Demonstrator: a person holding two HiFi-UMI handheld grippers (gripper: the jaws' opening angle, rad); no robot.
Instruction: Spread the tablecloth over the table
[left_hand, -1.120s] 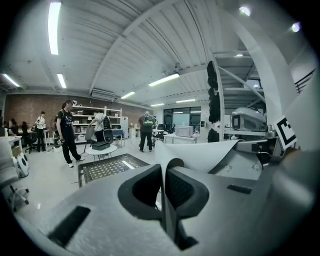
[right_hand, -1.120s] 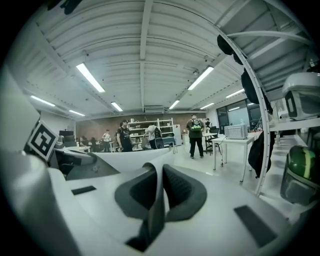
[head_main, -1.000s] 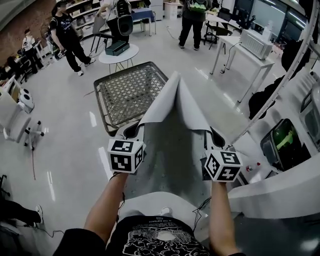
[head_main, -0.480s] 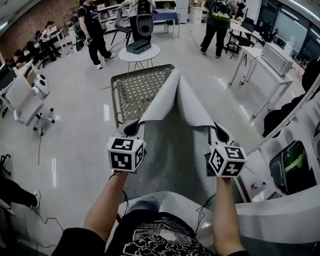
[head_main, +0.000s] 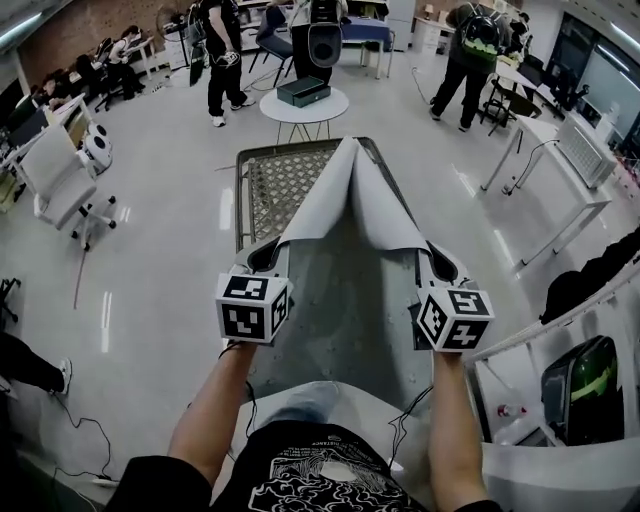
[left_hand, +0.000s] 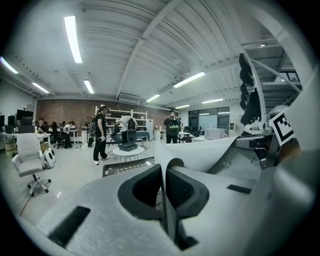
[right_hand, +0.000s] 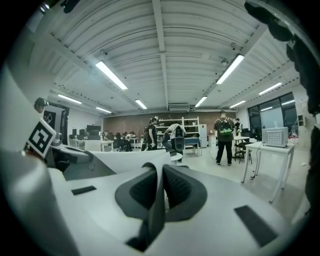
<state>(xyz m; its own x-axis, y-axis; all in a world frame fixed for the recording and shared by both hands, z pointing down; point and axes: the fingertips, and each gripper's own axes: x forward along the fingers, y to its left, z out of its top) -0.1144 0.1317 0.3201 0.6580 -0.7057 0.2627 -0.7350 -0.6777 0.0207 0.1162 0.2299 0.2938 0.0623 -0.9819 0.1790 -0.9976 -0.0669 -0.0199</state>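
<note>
Tablecloth (head_main: 350, 205) is clamped by left tool (head_main: 263, 260) and right tool (head_main: 444, 268), and draped over the mesh tabletop (head_main: 272, 185) toward 12 o'clock.

My left gripper (left_hand: 164, 172) has its jaws pinched together on the edge of the cloth (left_hand: 200, 152), which runs as a thin line between the dark pads. From there the cloth rises to a peak and sweeps right towards the right gripper (left_hand: 252, 144). Past the jaws I see the mesh table (left_hand: 127, 166) lying low, with a round table (left_hand: 128, 150) behind it carrying a dark box (left_hand: 127, 146). A person (left_hand: 100, 132) stands beside it, and a chair (left_hand: 30, 160) sits at far left.
</note>
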